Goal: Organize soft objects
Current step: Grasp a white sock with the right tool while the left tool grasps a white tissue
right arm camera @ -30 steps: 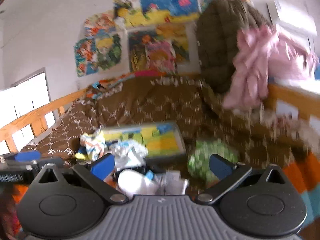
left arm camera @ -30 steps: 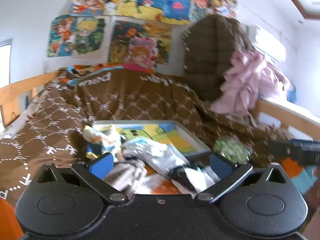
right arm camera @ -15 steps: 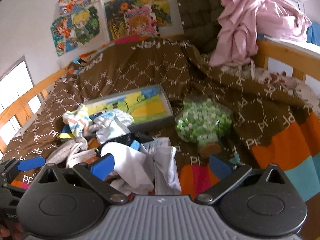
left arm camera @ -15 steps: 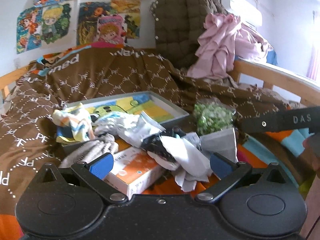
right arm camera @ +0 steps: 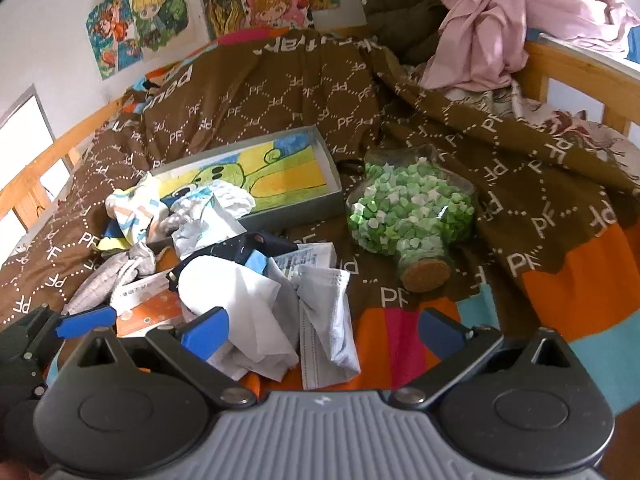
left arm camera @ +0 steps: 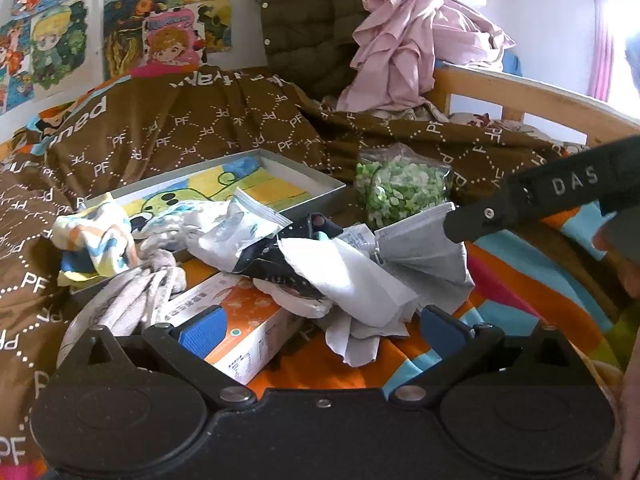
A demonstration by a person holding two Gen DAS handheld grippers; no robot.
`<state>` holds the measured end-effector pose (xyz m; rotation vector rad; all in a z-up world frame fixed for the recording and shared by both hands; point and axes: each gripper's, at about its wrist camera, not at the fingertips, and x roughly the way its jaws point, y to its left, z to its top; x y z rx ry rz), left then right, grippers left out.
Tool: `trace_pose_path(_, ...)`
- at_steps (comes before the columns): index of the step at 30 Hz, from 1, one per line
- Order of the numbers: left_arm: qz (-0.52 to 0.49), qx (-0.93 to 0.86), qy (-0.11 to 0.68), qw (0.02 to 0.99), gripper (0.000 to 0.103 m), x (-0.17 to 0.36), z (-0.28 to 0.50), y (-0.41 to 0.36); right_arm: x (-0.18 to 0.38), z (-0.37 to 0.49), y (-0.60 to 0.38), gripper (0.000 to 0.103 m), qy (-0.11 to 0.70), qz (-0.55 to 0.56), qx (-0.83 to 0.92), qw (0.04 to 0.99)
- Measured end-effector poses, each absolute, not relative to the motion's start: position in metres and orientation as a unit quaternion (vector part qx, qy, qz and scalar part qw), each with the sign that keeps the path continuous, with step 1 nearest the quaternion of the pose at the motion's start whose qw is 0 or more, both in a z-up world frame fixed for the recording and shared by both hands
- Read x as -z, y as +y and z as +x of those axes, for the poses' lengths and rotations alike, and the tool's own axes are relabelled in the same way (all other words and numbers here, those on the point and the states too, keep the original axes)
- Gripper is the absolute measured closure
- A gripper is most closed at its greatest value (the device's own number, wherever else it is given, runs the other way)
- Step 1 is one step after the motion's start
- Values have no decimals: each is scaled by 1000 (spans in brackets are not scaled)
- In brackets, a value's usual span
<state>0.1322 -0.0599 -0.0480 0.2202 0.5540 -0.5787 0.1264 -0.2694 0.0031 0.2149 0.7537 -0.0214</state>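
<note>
We hold the left gripper (left arm camera: 322,322) and the right gripper (right arm camera: 322,326) wide open and empty above the pile of soft objects (right arm camera: 240,292) on the brown blanket (right arm camera: 280,92); to begin well, we judge it best to close on one loose top piece, such as the white tissue (right arm camera: 248,304), and lift it clear of the orange carton (left arm camera: 240,320) beneath. We count one shallow box (right arm camera: 332,184), one jar of green stars (right arm camera: 412,212), one grey face mask (right arm camera: 332,320) and one striped cloth (right arm camera: 132,208)

Both wrist views face the bed close — sharing the clutter pile (left arm camera: 320,276).
</note>
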Motion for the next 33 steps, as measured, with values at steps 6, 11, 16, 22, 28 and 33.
trace_pose_path(6, 102, 289, 252, 918, 3, 55, 147, -64, 7, 159, -280, 3, 403, 107, -8, 909)
trace_pose_path(11, 62, 307, 260, 913, 12, 59, 158, -62, 16, 176, -294, 9, 423, 123, -8, 898)
trace_pose_path(16, 44, 325, 258, 909, 18, 64, 164, -64, 19, 180, -302, 13, 426, 153, -11, 891)
trace_pose_path(22, 52, 335, 242, 909, 22, 68, 163, -70, 22, 184, -303, 16, 432, 157, -10, 888)
trace_pose_path(28, 55, 332, 224, 915, 22, 68, 168, -73, 24, 185, -299, 22, 434, 152, -13, 888)
trace_pose_path(33, 59, 332, 204, 919, 22, 62, 171, -74, 26, 186, -300, 27, 435, 154, -10, 887)
